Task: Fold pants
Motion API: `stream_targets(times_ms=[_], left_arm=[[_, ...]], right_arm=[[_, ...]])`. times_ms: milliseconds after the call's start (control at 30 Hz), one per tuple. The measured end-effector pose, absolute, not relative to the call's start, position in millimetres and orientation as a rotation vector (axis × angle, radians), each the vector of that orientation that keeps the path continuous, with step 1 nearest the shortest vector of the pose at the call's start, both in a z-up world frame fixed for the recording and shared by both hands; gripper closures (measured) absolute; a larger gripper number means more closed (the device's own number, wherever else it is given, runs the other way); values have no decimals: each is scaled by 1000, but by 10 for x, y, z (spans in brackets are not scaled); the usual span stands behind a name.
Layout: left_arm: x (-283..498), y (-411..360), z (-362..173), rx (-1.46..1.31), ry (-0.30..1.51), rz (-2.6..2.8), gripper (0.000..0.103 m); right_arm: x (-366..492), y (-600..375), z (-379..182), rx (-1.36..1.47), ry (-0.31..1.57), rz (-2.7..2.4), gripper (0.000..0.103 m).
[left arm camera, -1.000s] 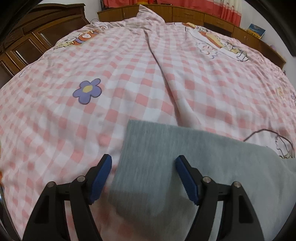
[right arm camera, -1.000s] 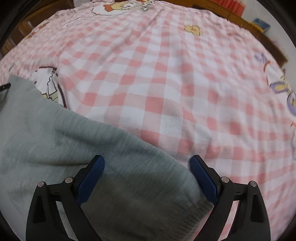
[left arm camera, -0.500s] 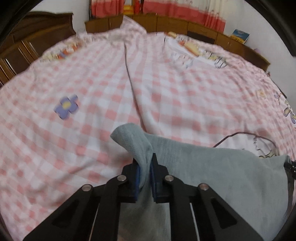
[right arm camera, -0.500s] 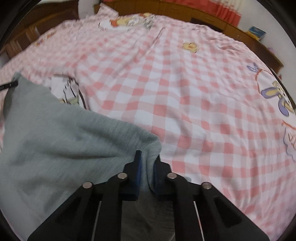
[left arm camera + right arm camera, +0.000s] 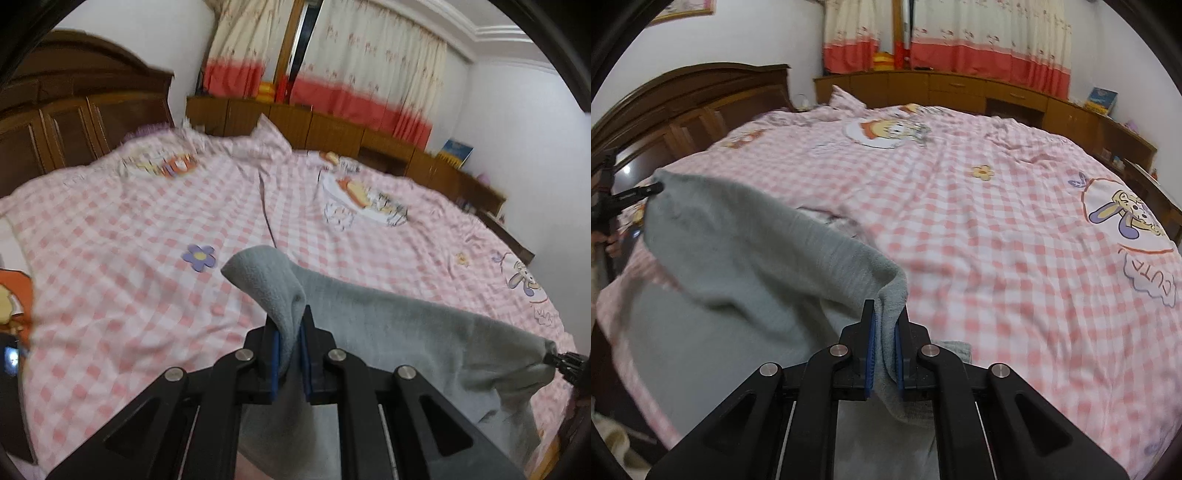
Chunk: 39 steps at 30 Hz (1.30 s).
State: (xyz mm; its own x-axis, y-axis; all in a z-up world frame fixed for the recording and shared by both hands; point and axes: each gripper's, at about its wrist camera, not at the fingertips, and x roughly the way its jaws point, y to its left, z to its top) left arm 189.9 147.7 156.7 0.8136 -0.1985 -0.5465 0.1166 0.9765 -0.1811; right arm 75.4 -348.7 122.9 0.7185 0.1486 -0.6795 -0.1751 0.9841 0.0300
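Both grippers clamped on the grey pants [image 5: 406,325]. Left gripper [image 5: 291,354] pinches one corner, right gripper [image 5: 885,354] the other; cloth bunched btwn blue pads each side. Held edge spans hand to hand, raised off the checked bed cover [image 5: 997,240]; rest hangs below toward the person. Neither hand nearer. Fold likely goes fwd, across that edge.
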Motion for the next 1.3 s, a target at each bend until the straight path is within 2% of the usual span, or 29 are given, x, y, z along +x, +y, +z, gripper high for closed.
stream_targets(times_ms=[300,733,833,1000,1100,1300], left_arm=[[978,1762,1288,-133,573,-125,94],[-20,1907,772,-195,648,-147,93],[-109,1922,667,-175,697,-138,88],[-282,1974,588,-194,727,-138,72],[-373,2069,540,-218,746,-110,65],[-567,2228,463,-254,787,-94,64]], right_arm=[[-133,-3175,854,-107,834,231,95],[-591,-3266,676,-118,867,217,96],[-605,-3290,615,-128,907,228,96],[-581,-3215,445,-191,996,213,95],[-621,-3108,421,-258,1038,204,87],[-746,-3029,701,-256,1002,215,73]])
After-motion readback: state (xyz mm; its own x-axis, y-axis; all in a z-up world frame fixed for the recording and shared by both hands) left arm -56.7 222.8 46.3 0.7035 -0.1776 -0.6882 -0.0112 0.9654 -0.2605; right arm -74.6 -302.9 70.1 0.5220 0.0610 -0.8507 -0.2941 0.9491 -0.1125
